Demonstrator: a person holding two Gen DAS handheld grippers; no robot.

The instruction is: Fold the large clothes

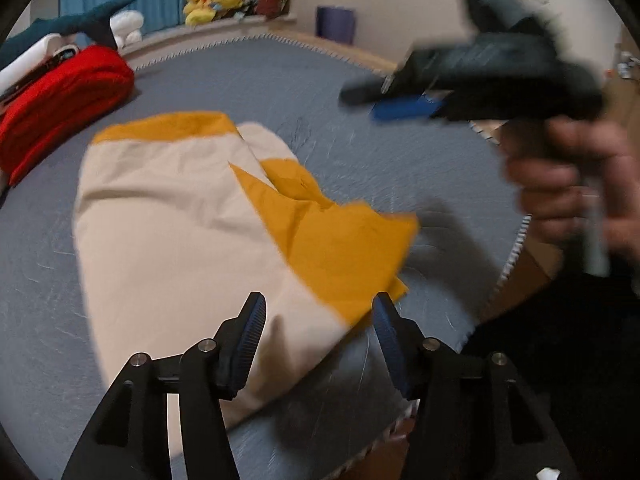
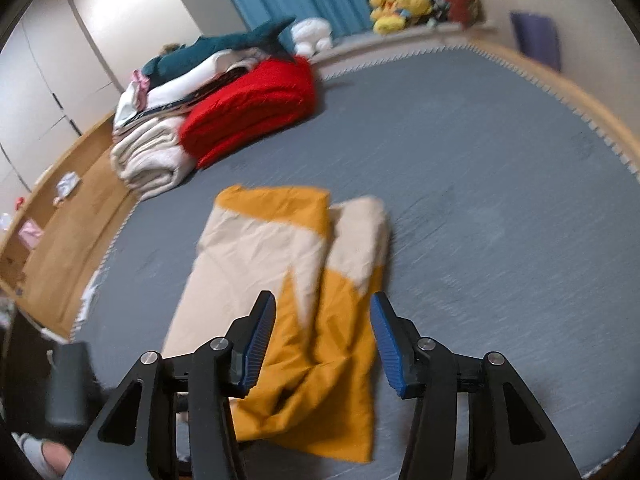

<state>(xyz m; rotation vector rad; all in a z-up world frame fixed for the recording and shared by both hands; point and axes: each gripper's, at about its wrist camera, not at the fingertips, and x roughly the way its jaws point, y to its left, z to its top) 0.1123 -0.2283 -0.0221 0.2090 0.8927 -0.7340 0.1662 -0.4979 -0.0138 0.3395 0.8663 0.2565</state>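
Note:
A cream and mustard-yellow garment (image 1: pixel 192 216) lies partly folded on the grey bed (image 1: pixel 360 148); it also shows in the right wrist view (image 2: pixel 296 280). My left gripper (image 1: pixel 318 320) is open and empty, above the garment's near edge. My right gripper (image 2: pixel 322 320) is open and empty, above the garment's yellow end. The right gripper also shows blurred in the left wrist view (image 1: pixel 472 80), held in a hand above the bed's right side, with its jaws unclear there.
A folded red blanket (image 2: pixel 252 108) and a pile of folded linens (image 2: pixel 152 152) sit at the bed's far left. A shark plush (image 2: pixel 224 46) and yellow plush toys (image 2: pixel 400 6) lie by the blue curtain. A wooden bed frame (image 2: pixel 68 216) borders the mattress.

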